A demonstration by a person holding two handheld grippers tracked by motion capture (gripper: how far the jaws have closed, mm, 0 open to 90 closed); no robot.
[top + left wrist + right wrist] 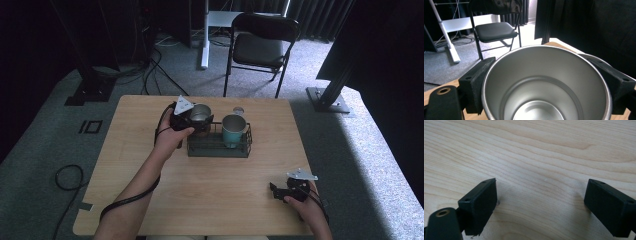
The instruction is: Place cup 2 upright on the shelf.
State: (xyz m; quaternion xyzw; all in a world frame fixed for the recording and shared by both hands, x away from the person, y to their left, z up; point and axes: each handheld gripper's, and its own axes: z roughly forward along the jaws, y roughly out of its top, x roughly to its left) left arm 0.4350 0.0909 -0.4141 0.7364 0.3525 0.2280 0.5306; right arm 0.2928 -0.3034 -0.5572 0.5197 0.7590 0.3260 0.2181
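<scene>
Left gripper is clamping the steel cup by its sides, upright, over the wire rack beside the teal cup. Right gripper is idling wide open, resting low on the table.

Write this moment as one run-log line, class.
left gripper: shut on steel cup at wire rack's left end | right gripper: open, above table | teal cup: in rack
</scene>
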